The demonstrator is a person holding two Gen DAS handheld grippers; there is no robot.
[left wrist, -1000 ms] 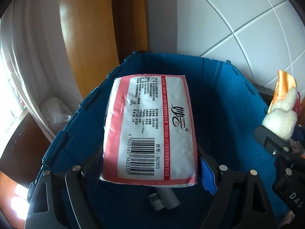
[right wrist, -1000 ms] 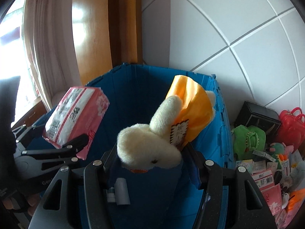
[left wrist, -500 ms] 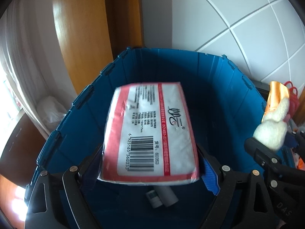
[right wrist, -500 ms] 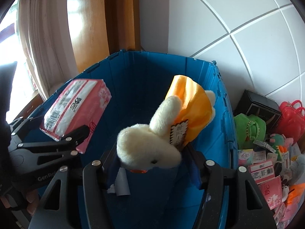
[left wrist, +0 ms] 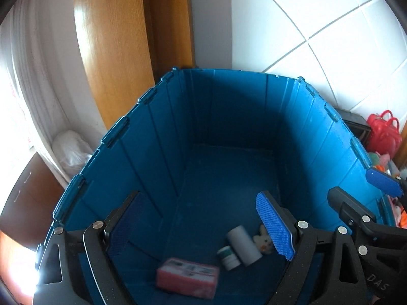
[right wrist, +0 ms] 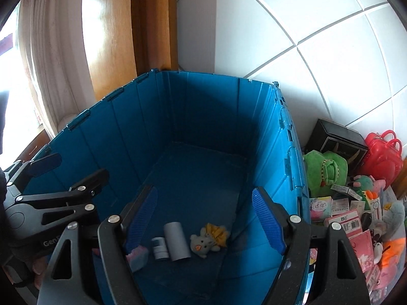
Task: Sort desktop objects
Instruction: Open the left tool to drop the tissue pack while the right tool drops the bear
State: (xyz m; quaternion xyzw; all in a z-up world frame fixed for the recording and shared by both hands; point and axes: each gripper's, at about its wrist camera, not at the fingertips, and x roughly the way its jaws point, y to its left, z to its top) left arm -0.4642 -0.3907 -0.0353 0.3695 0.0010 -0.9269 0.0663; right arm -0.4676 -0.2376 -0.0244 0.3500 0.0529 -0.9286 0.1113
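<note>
Both my grippers hang over the blue bin (right wrist: 274,137), jaws wide apart, nothing in either. Left gripper (left wrist: 201,226) sits near the bin's left wall, right gripper (right wrist: 203,213) near its right wall; open floor between them and the far wall. On the bin floor below: pink tissue pack (left wrist: 187,278) lying flat, grey tube (right wrist: 176,241) and small white bottle (right wrist: 160,249) side by side, white plush toy (right wrist: 203,242) with yellow cloth just beside the tube. Cluttered pile (right wrist: 356,203) outside the right wall.
</note>
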